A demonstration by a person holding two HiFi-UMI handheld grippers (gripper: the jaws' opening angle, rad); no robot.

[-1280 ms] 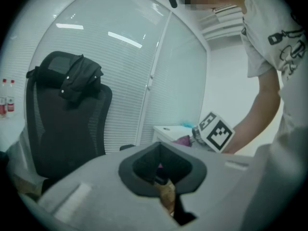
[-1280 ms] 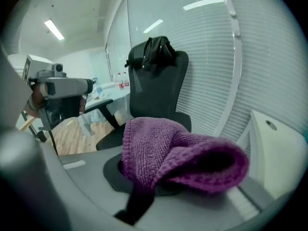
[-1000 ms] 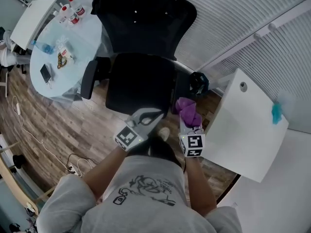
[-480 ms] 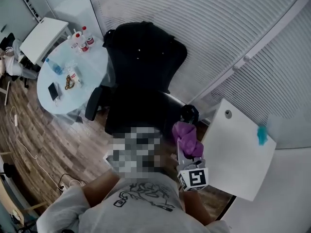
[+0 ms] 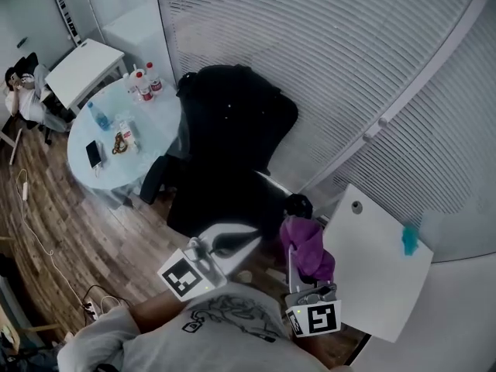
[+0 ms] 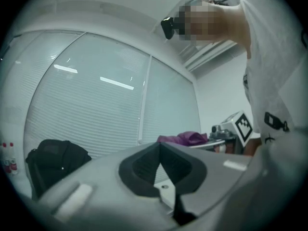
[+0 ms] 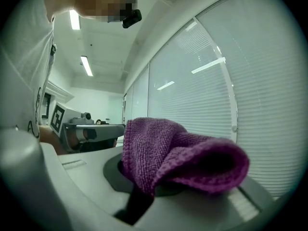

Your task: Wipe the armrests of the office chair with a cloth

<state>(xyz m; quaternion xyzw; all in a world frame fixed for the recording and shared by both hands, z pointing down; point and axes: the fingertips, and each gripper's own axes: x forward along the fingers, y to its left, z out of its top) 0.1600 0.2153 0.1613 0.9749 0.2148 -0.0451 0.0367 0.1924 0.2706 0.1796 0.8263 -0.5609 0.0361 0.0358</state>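
The black office chair (image 5: 232, 146) has a tall, padded, rounded back, and 1 smooth curved armrest (image 5: 153, 178) shows on the side toward the round, glossy pale-blue worktop (image 5: 155, 134). A flat, white, square worktop (image 5: 372, 277) stands on the chair's other side. Between it and the seat, the purple cloth (image 5: 308, 248), nubby and folded into a soft hump, is clamped in the right tongs (image 7: 142, 189). The grey plastic left tongs (image 6: 160, 150) are closed and empty, their dark pads meeting.
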